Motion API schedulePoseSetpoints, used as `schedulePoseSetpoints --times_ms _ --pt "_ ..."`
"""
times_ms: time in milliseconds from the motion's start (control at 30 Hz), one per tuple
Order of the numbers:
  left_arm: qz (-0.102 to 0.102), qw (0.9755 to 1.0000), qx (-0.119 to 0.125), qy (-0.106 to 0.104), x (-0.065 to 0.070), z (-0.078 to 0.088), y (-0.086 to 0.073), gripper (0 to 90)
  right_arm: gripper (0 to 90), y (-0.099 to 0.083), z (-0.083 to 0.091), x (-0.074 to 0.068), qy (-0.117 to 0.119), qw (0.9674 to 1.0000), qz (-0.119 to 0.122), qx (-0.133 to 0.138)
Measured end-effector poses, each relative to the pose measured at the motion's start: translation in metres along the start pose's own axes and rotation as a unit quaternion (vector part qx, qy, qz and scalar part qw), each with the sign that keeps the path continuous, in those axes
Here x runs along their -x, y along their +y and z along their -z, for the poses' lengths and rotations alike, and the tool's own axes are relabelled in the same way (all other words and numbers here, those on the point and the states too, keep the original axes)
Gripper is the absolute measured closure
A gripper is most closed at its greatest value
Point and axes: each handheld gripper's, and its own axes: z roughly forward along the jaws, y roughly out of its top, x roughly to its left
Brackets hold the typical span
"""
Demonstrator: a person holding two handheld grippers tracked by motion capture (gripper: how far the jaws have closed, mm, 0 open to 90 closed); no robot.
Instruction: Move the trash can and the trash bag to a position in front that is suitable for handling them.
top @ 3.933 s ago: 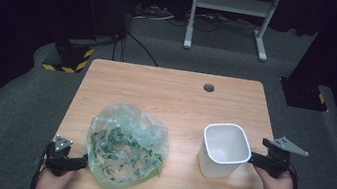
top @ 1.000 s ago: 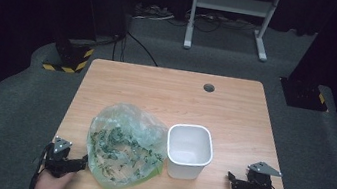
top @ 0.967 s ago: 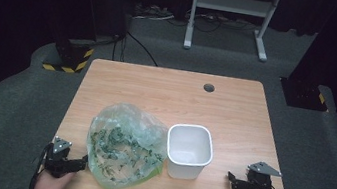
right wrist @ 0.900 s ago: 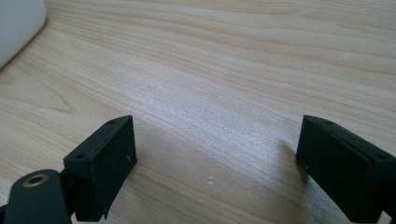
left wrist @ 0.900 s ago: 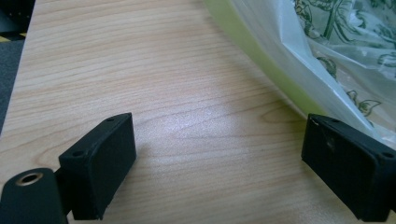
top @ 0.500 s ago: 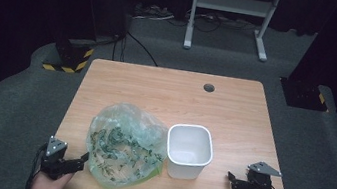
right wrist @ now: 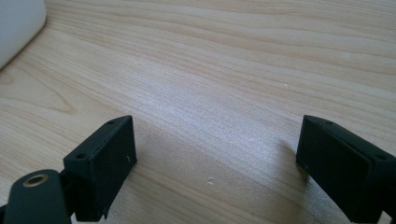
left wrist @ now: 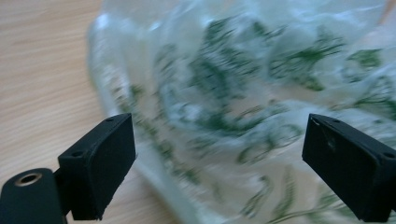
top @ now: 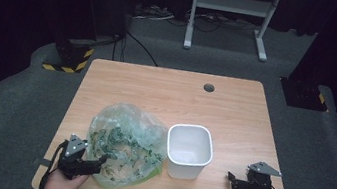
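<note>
A clear plastic bag of green leaves lies on the wooden table, near its front left. Just right of the bag stands an empty white square tub. My left gripper sits at the bag's front left side, open, its jaws wide apart with the bag bulging close in front of them. My right gripper rests near the table's front right edge, open, with bare wood between its jaws. A corner of the tub shows at the upper left of the right gripper view.
A round cable hole lies near the table's far edge. Beyond the table are a white metal stand, floor cables and a black-and-yellow striped block on grey carpet.
The right gripper earlier slid the tub left beside the bag, let go and drew back to the front right. In the last half second the left gripper edged toward the bag.
</note>
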Motion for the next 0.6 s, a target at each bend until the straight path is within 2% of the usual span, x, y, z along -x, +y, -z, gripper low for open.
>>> schedulePoseSetpoints --times_ms 167,333,467,600 --pt "-0.008 0.9998 -0.006 -0.019 0.012 -0.008 0.015 9.5 11.8 0.0 0.0 0.0 0.0 1.0 0.001 0.0" --pt "-0.02 0.9995 -0.015 -0.017 0.016 -0.02 0.038 9.4 11.8 0.0 0.0 0.0 0.002 1.0 0.004 0.001" --pt "-0.035 0.9986 -0.033 -0.019 0.02 -0.035 0.053 9.3 11.8 0.0 0.0 0.0 0.002 1.0 0.003 0.001" --pt "-0.036 0.9981 -0.044 -0.024 0.023 -0.049 0.066 9.4 11.8 0.0 0.0 0.0 0.002 1.0 0.003 0.001"
